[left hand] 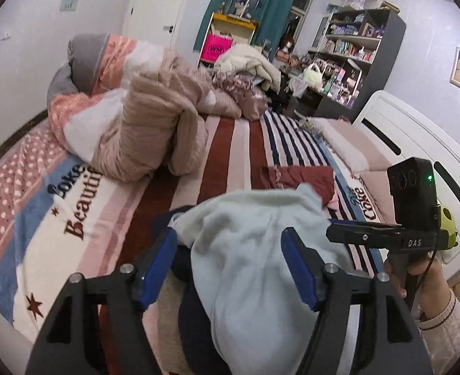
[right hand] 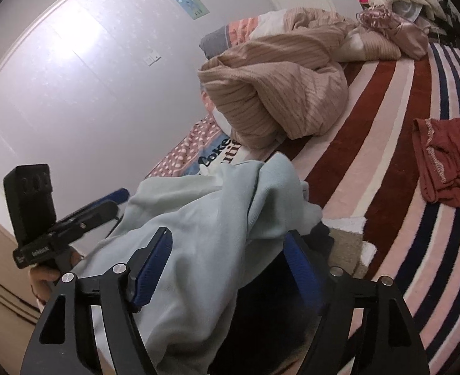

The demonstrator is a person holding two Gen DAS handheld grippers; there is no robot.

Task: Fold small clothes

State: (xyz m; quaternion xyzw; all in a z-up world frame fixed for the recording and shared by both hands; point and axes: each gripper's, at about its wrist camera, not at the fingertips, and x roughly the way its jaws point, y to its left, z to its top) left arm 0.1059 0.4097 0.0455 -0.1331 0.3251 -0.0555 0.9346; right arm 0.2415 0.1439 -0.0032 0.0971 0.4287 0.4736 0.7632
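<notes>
A pale blue garment [left hand: 245, 250] [right hand: 205, 212] lies bunched on top of a dark navy garment [left hand: 192, 322] [right hand: 267, 312] at the near end of the striped bed blanket [left hand: 230, 156] [right hand: 386, 93]. My left gripper [left hand: 230, 265] stands open, its blue pads wide on either side of the pale blue cloth. My right gripper [right hand: 227, 268] is open too, with the same cloth draped between its pads. Each gripper shows in the other's view, the right one [left hand: 370, 236] and the left one [right hand: 83, 215], close beside the garment. A maroon garment [left hand: 302, 181] [right hand: 448, 162] lies crumpled further along the bed.
A big beige ribbed knit [left hand: 148, 125] [right hand: 277, 93] is heaped over bedding toward the wall side. A beige and white towel [right hand: 348, 240] lies under the dark garment. A white bed frame [left hand: 402, 131] borders the right. Shelves [left hand: 355, 47] and more piled clothes stand at the far end.
</notes>
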